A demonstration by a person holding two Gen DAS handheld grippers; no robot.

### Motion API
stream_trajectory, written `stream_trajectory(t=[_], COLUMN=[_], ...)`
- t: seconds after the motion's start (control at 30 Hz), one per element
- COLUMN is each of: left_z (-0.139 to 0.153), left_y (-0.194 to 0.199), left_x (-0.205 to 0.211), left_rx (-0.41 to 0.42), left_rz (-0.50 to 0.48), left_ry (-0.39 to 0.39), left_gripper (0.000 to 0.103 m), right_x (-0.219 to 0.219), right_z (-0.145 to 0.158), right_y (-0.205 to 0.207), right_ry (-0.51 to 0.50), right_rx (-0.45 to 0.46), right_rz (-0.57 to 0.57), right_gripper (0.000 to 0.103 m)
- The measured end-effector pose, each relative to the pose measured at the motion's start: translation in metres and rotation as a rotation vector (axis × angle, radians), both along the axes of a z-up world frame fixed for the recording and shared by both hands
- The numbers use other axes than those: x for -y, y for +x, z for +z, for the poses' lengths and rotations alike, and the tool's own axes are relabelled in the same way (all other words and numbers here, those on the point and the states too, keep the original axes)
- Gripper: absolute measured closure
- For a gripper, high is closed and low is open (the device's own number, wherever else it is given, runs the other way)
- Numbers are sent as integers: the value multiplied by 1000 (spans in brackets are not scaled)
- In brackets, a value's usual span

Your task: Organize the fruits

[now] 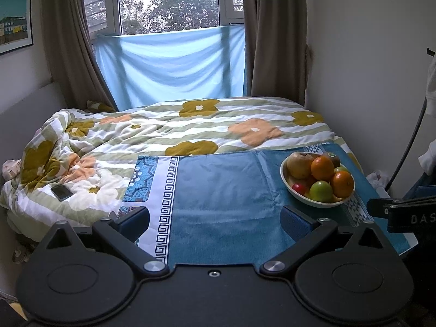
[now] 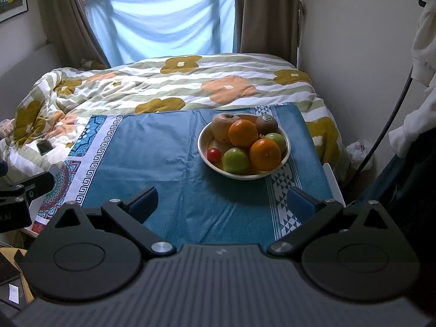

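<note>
Left gripper [image 1: 215, 218] wide, level over blue cloth [image 1: 218, 190], right gripper [image 2: 222, 201] wide, apparently short of fruit bowl [image 2: 203, 147]

A floral duvet [image 1: 174, 133] is spread rumpled over the bed, with a dark phone [image 1: 61, 192] left lying on its near left part. A light blue sheet [image 1: 174, 62] is hung across the lower window, flanked by brown curtains [image 1: 275, 35]. A framed print [image 1: 15, 20] is hung on the left wall.
</note>
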State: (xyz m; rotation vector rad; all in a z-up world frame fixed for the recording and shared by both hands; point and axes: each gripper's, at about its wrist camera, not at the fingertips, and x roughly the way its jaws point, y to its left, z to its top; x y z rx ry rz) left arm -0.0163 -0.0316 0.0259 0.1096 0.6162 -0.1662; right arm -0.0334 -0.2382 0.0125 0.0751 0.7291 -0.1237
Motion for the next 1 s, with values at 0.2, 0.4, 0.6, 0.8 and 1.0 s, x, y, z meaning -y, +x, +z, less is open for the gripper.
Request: stream_trajectory(t=[0.2, 0.4, 0.6, 0.8, 1.0], left_z=[0, 2, 1, 0, 0], left_y=[1, 4, 4, 4, 4], left_x=[0, -2, -2, -2, -4], left_rx=[-4, -7, -4, -6, -5], left_rz=[-2, 3, 4, 5, 5], left_ry=[-1, -6, -4, -1, -7], left_gripper=[0, 0, 0, 0, 0], right_x=[0, -2, -5, -3, -1], right_z=[0, -1, -2, -4, -6], right_y=[3, 5, 7, 10, 10], right_ry=[1, 1, 1, 0, 8], right_rx=[-5, -11, -16, -20, -32], right_rz=[2, 7, 7, -4, -4], right_gripper=[0, 0, 0, 0, 0])
